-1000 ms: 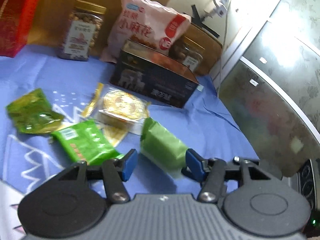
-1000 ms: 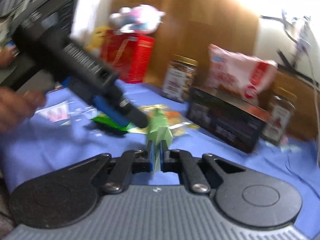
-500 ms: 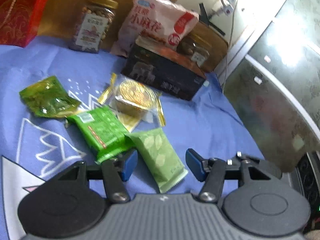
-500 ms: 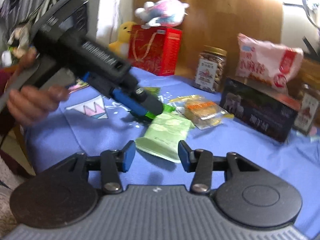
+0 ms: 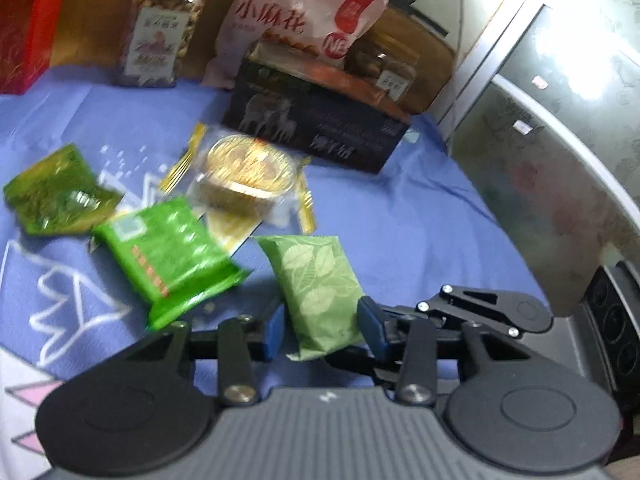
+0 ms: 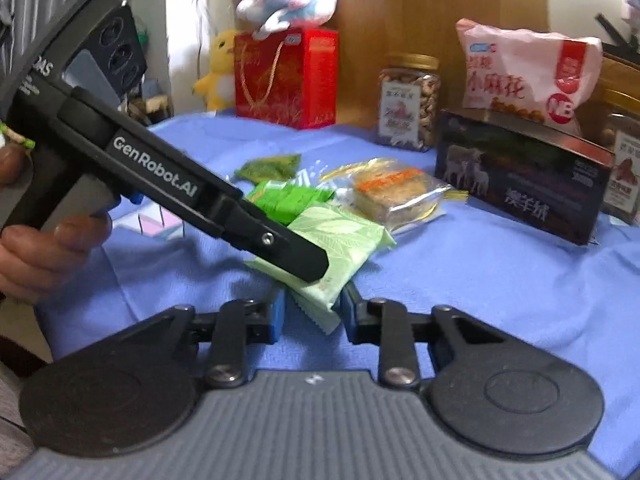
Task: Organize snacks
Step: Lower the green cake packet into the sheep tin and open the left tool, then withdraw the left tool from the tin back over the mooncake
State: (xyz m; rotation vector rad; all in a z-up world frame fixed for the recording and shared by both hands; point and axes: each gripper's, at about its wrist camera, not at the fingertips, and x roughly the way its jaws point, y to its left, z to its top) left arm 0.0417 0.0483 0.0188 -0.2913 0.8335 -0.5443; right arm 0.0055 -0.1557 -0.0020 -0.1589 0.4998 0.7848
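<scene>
A pale green leaf-print packet (image 5: 320,292) lies flat on the blue cloth (image 5: 420,240), its near end between the blue pads of my left gripper (image 5: 322,330). Those jaws are closing; a thin gap still shows at the left pad. In the right wrist view the same packet (image 6: 344,236) has its serrated corner between the pads of my right gripper (image 6: 312,314), whose jaws are also closing without clearly pressing. The left gripper's black finger (image 6: 296,256) crosses over the packet there, held by a hand (image 6: 40,248).
Beside the packet lie a bright green packet (image 5: 168,256), a dark green pouch (image 5: 52,192) and a wrapped round cake (image 5: 244,176). Behind stand a dark box (image 5: 316,128), a pink bag (image 5: 296,20), a nut jar (image 5: 160,40) and a red gift box (image 6: 288,76). A cabinet (image 5: 560,140) stands to the right.
My right gripper let go of the pale green packet, which now lies on the cloth. Both grippers have closed in around it, and their jaws have narrowed.
</scene>
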